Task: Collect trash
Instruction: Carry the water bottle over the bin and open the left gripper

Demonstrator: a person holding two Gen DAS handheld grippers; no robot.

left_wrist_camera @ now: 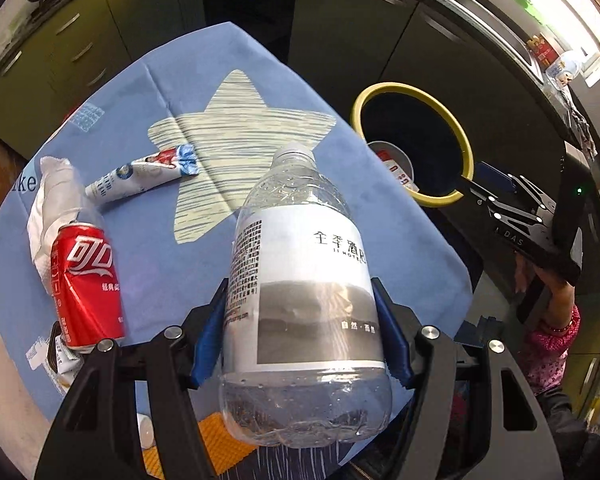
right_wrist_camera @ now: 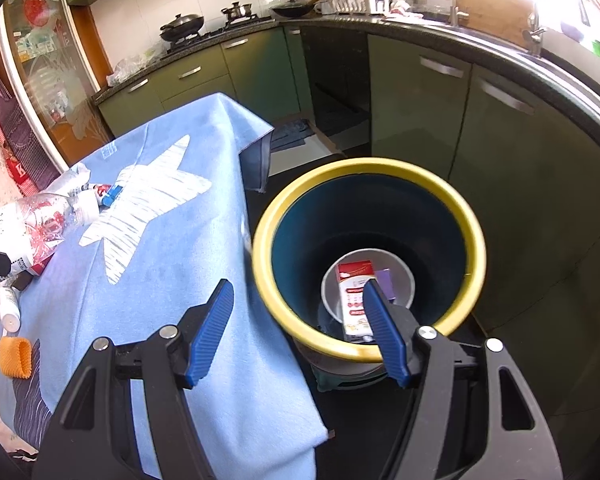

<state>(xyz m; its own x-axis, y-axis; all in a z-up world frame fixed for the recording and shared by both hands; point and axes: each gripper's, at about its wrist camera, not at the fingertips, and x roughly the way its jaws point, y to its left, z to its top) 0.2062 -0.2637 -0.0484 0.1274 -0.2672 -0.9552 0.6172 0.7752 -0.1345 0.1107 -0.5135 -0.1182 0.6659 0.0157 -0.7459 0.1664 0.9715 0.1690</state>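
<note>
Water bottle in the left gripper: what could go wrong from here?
1. The water bottle has no cap and holds some liquid; tipping it toward the bin may spill onto the blue cloth.
2. The left gripper holds it low, so it could pivot or slip.
3. The red can stands close and could be knocked.
</note>
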